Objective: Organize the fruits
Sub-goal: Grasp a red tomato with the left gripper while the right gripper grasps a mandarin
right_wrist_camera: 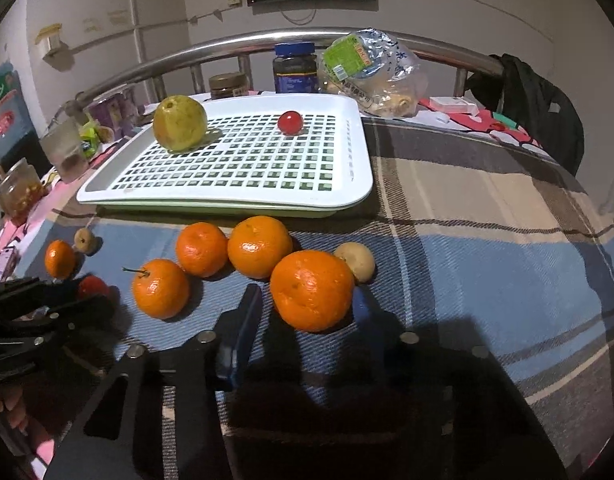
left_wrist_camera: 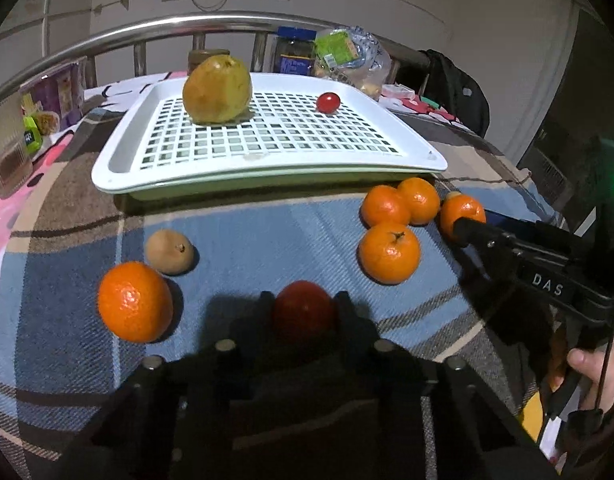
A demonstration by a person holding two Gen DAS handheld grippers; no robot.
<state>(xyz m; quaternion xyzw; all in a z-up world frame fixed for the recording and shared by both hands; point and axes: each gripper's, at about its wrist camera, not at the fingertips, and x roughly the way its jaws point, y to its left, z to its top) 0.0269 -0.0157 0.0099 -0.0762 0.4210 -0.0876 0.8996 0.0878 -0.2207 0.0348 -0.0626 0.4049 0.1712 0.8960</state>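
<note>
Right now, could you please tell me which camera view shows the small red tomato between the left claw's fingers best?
The left wrist view: the small red tomato sits centred between the left claw fingers, near and unobstructed. The right wrist view shows only a red sliver at the far left edge, partly behind that claw.

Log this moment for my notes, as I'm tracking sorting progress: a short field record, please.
on tray: pear, cherry tomato
tray: white slotted tray
on blanket: five oranges, two small brown fruits
left gripper: around a red tomato, contact unclear
right gripper: open, straddling the nearest orange
</note>
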